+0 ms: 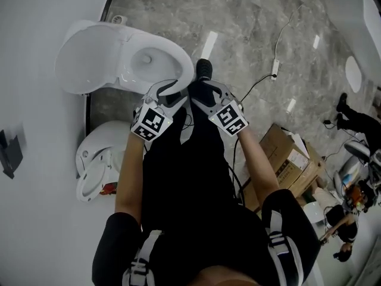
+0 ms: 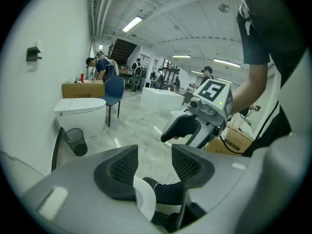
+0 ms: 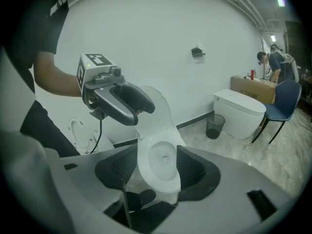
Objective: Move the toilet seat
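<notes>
A white toilet [image 1: 156, 57] stands against the left wall, its seat and lid [image 1: 83, 58] raised and the bowl uncovered. My left gripper [image 1: 165, 92] hangs open just over the bowl's near rim [image 2: 144, 199], which shows below the gap between its pads; nothing is between them. My right gripper [image 1: 207, 92] is beside it, a little to the right, also open. In the right gripper view the bowl [image 3: 163, 161] and the raised lid [image 3: 161, 108] show through the gap of the right gripper [image 3: 156, 165], apart from the pads. Below both grippers a black shoe [image 1: 203, 69] rests on the floor.
A second white toilet part [image 1: 95, 162] lies on the floor by the wall at lower left. Cardboard boxes [image 1: 289, 159] and a cable with a plug [image 1: 274, 69] are to the right. Another toilet [image 2: 80, 113], a black bin [image 2: 75, 140], a blue chair [image 2: 113, 91] and people stand farther off.
</notes>
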Available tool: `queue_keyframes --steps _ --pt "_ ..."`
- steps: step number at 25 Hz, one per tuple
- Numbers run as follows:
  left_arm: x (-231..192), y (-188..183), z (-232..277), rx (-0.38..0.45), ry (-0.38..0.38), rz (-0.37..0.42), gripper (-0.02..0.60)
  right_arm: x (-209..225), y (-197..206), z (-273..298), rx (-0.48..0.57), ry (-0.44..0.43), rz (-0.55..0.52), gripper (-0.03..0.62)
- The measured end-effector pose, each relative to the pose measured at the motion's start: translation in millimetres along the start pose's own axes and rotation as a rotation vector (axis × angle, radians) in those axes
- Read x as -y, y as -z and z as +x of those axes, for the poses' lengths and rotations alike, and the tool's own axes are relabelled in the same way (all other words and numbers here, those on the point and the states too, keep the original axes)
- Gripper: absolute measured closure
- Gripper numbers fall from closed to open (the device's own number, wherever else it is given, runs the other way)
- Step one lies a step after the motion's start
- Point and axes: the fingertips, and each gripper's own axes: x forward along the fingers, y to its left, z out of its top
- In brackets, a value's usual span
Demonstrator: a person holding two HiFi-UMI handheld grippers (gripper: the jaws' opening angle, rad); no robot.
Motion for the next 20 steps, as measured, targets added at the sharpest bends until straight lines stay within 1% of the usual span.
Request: queue_keyframes --steps 4,8,11,13,16,20 --pt "-13 10 13 -0.004 -0.018 -0.008 0.364 7 19 18 -0.015 -0.016 0.008 0.339" --pt "-23 32 26 -0.044 -0.014 0.0 0.362 22 34 35 -0.026 -0.01 0.03 0.339" --pt "-25 49 35 -0.065 -0.006 -0.009 0.36 30 48 43 -0.036 -0.003 0.05 0.341" --pt "-26 60 42 -0.071 -0.007 -0.018 0.36 34 59 49 -0.056 -0.006 0.032 0.341" --pt "-29 74 55 -0.084 -0.005 -0.028 0.36 38 77 63 -0.103 -0.015 -0.033 0.341" --pt "-32 96 71 -0.111 -0.001 -0.037 0.359 40 94 83 -0.114 -0.028 -0.023 0.341"
